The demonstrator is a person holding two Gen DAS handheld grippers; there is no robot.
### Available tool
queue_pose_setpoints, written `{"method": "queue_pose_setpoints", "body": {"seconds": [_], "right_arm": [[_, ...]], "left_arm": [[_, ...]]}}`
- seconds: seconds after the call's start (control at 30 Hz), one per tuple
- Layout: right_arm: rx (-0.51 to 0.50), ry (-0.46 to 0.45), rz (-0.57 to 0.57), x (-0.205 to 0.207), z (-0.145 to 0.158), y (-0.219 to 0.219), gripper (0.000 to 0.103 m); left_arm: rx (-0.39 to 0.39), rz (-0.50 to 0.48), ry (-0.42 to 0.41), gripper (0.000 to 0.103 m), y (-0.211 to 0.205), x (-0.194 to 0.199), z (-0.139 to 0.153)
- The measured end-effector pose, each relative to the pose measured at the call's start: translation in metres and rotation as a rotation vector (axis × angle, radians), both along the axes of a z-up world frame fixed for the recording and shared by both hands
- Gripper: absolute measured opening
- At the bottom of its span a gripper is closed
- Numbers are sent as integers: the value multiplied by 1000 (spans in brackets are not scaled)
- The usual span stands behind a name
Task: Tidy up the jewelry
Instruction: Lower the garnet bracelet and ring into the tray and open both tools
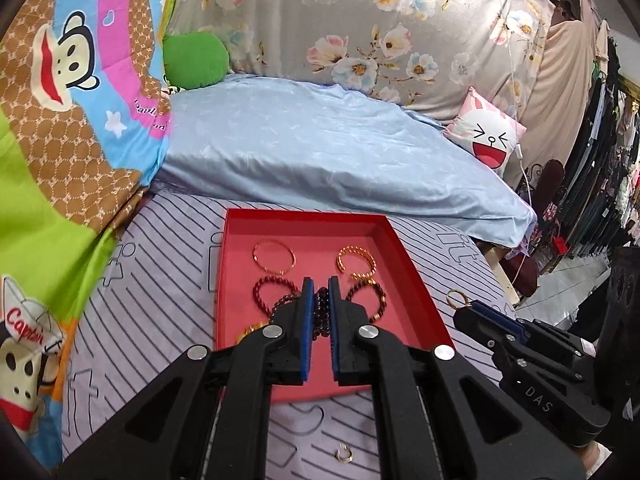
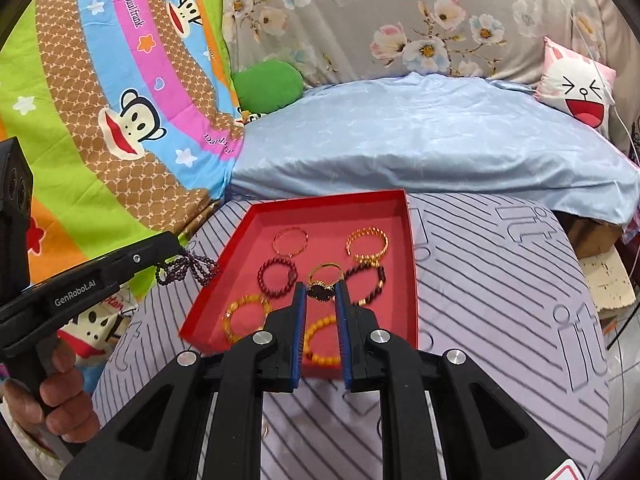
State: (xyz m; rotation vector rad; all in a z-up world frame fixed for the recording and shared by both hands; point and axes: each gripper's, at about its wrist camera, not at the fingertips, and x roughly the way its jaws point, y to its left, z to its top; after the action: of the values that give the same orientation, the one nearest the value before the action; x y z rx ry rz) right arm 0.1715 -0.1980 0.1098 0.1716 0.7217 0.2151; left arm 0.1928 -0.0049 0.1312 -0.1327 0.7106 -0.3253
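Both grippers are carrying pieces to the red tray (image 2: 408, 240) on the striped bed. The left gripper (image 1: 321, 280) pinches a dark bead strand (image 2: 188, 268) outside the tray's left rim; the right gripper (image 2: 320, 285), jaws narrow, grips a gold ring (image 2: 325, 276) above the middle. Next: lower into bare spots, then release

**Bedding and cushions around a striped sheet**

Underfoot of everything, a lilac sheet with dark stripes (image 2: 500, 280). Behind it, a pale blue satin pillow (image 1: 320, 152); further back, grey floral fabric (image 1: 360, 20). Leftward, a bright cartoon-monkey quilt (image 2: 120, 100) and a green plush cushion (image 1: 196, 60); rightward, a pink laughing-face cushion (image 1: 486, 136).
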Motion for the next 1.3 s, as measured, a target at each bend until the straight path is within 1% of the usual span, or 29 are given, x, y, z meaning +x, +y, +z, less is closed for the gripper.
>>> {"method": "queue_pose_setpoints", "body": {"seconds": [0.17, 0.27, 0.37, 0.43, 0.63, 0.83, 0.93, 1.0, 1.07, 1.1, 1.13, 1.3], "right_arm": [[0, 58, 42, 45, -7, 5, 14], [-13, 75, 52, 63, -12, 10, 14], [-13, 110, 59, 81, -23, 12, 14], [-11, 136, 61, 91, -31, 13, 14], [1, 196, 66, 115, -52, 16, 14], [2, 243, 72, 134, -66, 18, 14], [-1, 259, 70, 140, -70, 19, 14], [7, 269, 70, 144, -70, 20, 14], [14, 275, 72, 147, -71, 20, 14], [9, 274, 70, 148, -71, 21, 14], [6, 273, 69, 149, -70, 21, 15], [10, 267, 61, 153, -71, 23, 18]], "left_arm": [[32, -26, 66, 7, -11, 38, -10], [47, -48, 110, 7, -19, 58, -18], [47, -56, 149, 7, -24, 75, -28], [33, -64, 187, 7, -26, 90, -37], [27, -66, 249, 7, -35, 125, -59], [30, -70, 317, 7, -42, 149, -78], [6, -59, 363, 7, -40, 160, -87], [-24, -44, 371, 11, -35, 167, -89], [-40, -17, 359, 24, -29, 171, -88], [-44, -6, 352, 27, -27, 172, -88], [-46, 3, 346, 33, -25, 173, -87], [-25, 27, 323, 39, -18, 170, -86]]}}
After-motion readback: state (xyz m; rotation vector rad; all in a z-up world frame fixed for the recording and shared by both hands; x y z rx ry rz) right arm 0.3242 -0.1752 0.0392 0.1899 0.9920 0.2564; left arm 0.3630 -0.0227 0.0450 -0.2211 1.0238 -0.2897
